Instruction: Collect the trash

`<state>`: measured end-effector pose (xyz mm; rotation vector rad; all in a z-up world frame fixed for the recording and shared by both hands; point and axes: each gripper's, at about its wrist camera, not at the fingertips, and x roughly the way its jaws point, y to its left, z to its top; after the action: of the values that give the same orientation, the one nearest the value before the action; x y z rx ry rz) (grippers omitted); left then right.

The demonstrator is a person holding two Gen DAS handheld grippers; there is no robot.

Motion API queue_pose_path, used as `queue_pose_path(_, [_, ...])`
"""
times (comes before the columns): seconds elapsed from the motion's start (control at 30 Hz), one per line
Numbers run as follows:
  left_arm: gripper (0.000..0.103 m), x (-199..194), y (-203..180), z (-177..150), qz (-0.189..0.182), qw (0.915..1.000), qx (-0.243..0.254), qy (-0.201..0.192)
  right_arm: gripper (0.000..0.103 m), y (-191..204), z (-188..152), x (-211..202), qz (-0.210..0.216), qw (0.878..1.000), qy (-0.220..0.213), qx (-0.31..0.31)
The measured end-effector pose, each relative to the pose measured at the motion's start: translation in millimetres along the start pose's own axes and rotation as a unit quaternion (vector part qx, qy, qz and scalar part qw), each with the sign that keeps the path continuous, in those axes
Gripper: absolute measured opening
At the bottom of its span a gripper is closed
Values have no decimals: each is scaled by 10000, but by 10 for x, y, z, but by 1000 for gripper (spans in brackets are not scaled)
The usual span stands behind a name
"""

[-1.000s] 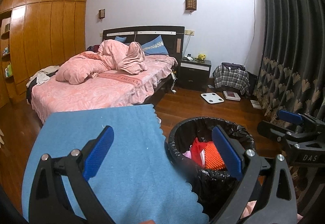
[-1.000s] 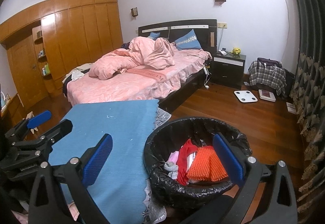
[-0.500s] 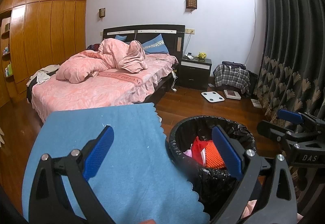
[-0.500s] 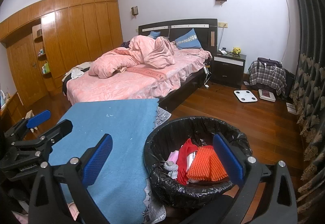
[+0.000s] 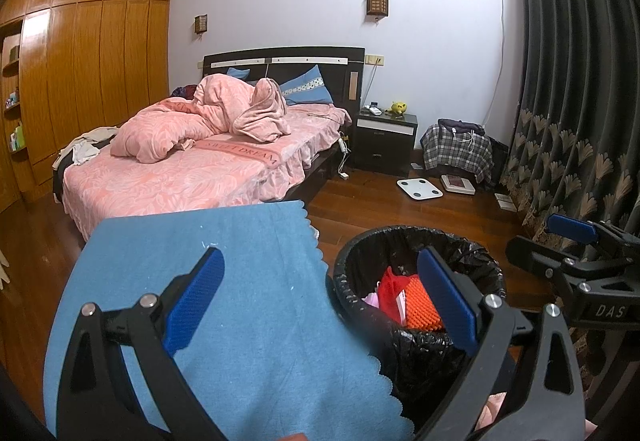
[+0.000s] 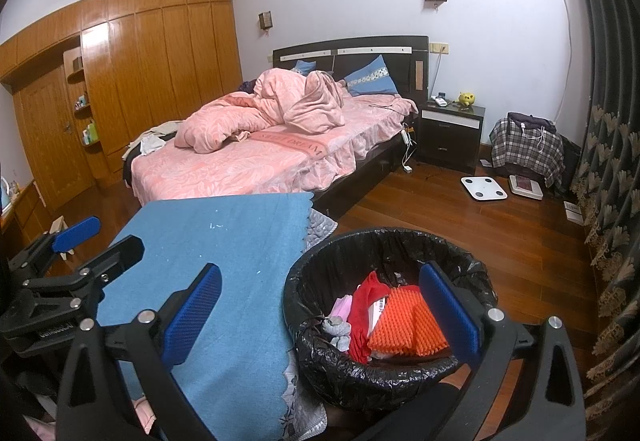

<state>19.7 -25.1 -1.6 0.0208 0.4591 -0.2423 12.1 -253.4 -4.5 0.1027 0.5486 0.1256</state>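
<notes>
both grippers empty above the bin

left gripper [image 5: 320,301] and right gripper [image 6: 320,317] hang wide, holding nothing. the trash bin [image 6: 472,265], just beside the blue cloth [image 6: 224,237], holds orange mesh [image 6: 404,329], red packaging, perhaps tissue.

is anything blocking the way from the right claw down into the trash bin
Nothing visible does. The right claw is open and empty, and the trash bin stands just ahead with its mouth uncovered. Inside lie an orange textured piece and a red item, below the rim. The blue cloth lies beside the bin.
</notes>
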Motion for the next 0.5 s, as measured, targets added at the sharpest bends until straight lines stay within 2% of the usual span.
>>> queue_pose_path(0.5, [94, -5, 13, 14, -3, 10000, -3, 7, 97, 3, 6, 4, -1, 10000, 7, -2])
